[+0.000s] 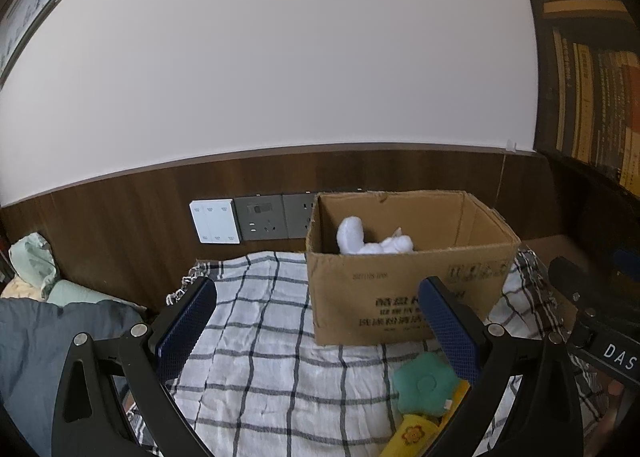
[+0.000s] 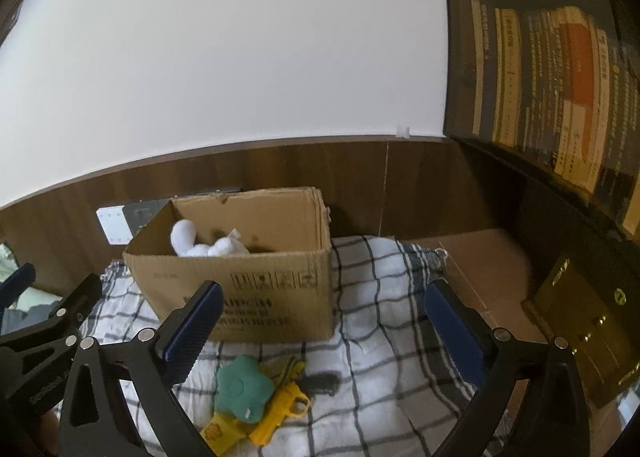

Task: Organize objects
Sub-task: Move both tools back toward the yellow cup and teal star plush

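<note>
An open cardboard box (image 1: 408,293) (image 2: 256,289) stands on a checked cloth (image 1: 256,337) (image 2: 376,321) near the wall. A white plush toy (image 1: 364,239) (image 2: 200,243) lies inside it. In front of the box lie a green flower-shaped plush (image 1: 424,383) (image 2: 242,387), a yellow toy gun (image 2: 280,413) and a yellow toy with an orange flower (image 1: 412,435) (image 2: 218,433). My left gripper (image 1: 316,297) is open and empty, left of these toys. My right gripper (image 2: 324,305) is open and empty, above them.
Wall switches and sockets (image 1: 248,221) sit behind the box on a wooden panel. A bookshelf (image 2: 560,77) full of books rises at the right. A dark wooden case (image 2: 588,333) leans at the right. Bedding and a blue cloth (image 1: 48,333) lie at the left.
</note>
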The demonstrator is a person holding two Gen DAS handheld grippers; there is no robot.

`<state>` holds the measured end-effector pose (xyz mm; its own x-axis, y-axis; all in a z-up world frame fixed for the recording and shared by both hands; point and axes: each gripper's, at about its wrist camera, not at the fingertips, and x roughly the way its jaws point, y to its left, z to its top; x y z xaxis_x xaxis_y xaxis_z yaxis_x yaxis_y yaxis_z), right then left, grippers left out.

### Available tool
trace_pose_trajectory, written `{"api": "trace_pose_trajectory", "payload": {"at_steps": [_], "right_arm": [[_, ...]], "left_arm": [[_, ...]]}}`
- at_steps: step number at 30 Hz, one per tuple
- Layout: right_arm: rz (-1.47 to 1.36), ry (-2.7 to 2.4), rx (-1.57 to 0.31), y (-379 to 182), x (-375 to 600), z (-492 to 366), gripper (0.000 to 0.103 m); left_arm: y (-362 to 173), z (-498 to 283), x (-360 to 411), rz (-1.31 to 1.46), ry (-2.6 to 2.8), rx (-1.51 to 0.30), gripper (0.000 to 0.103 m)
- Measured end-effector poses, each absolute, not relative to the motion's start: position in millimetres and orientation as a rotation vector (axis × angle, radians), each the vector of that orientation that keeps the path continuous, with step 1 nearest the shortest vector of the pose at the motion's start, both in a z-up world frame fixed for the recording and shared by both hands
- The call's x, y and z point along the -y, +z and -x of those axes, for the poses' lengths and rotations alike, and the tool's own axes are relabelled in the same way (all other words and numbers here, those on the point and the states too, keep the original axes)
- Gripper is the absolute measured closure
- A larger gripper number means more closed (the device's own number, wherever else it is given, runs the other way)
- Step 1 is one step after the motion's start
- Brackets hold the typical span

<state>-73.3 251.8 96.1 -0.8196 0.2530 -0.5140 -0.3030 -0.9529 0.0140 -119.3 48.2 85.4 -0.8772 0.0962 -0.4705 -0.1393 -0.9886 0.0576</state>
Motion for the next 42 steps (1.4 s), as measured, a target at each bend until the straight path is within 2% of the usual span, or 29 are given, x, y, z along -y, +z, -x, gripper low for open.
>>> {"api": "trace_pose_trajectory", "payload": {"at_steps": [23,42], "right_arm": [[0.838,2.681,-0.155,57,-268,41,0.002],[0.943,2.623,-0.179,10,-280,29,0.002]], "left_arm": [[43,86,-57,0.792,2.865,-0.117,0.0],[-9,77,-78,0.901,2.771,-0.172,0.001]]}}
